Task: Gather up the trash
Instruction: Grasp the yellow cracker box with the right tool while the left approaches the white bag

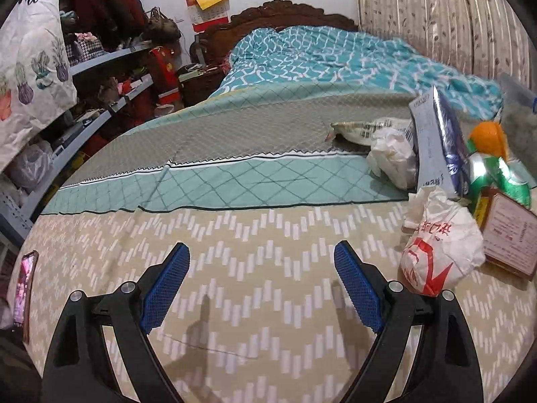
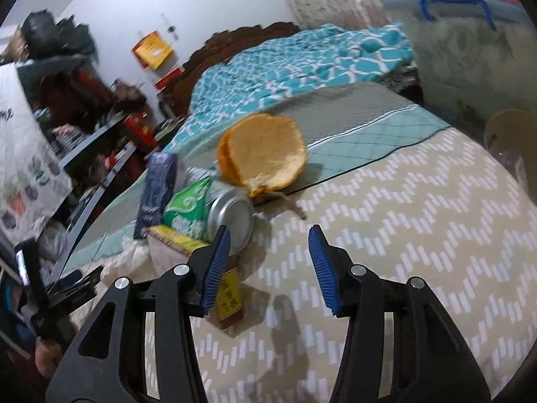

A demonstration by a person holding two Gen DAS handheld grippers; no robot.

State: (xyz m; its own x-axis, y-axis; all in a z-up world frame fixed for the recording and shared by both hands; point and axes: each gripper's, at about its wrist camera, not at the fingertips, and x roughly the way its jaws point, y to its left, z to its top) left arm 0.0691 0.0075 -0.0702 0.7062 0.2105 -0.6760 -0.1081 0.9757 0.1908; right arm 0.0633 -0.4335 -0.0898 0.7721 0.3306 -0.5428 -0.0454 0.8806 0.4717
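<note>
- My left gripper [image 1: 261, 288] is spread wide and empty; my right gripper [image 2: 270, 262] is apart too, nothing between its pads.
- Trash pile [image 1: 446, 181] — can [image 2: 208, 215], peel [image 2: 265, 151], wrappers — sits uncollected on the bed [image 1: 235, 262], right of my left gripper.

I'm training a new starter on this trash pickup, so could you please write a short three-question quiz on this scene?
1. True or false: the left gripper holds a piece of trash.
2. Which lies nearest the right gripper? A) green can B) orange peel C) blue carton
3. Fill in: the trash lies on a ____.

Key: 1 false, it is open and empty. 2 A. 3 bed.
</note>
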